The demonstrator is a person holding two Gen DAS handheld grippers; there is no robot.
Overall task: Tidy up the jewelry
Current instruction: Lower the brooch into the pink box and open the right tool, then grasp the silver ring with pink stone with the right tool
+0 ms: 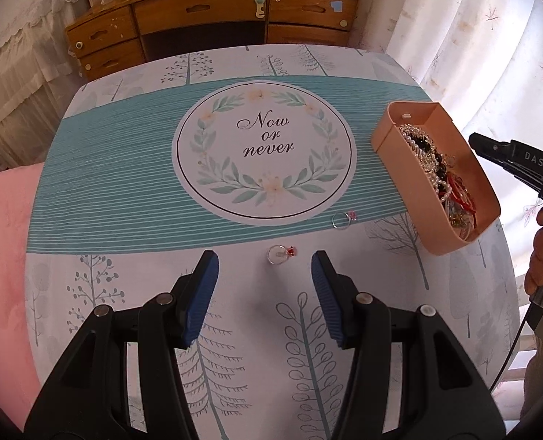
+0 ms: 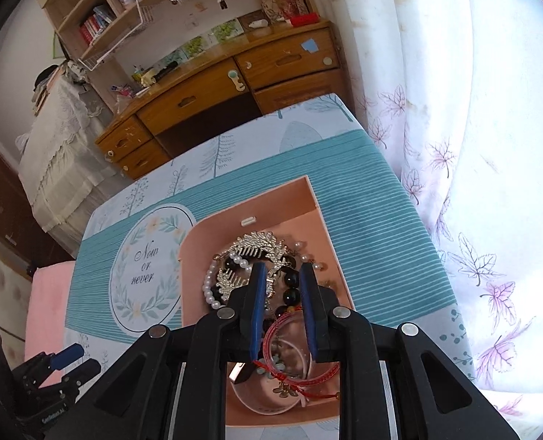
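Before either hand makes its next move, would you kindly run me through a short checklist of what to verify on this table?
1. Left gripper empty, fingers apart: ok.
2. Near ring lies just ahead of the left gripper, between the lines of its fingers, untouched: ok.
3. Second ring lies loose on the tablecloth, outside the box: not ok for tidying yet.
4. Pink box sits flat, already heaped with pearls and beads; room for two rings: ok.
5. Right gripper above the box, fingers narrowly apart; whether a strand is caught between them: cannot tell.
6. Right gripper clear of the rings: ok.
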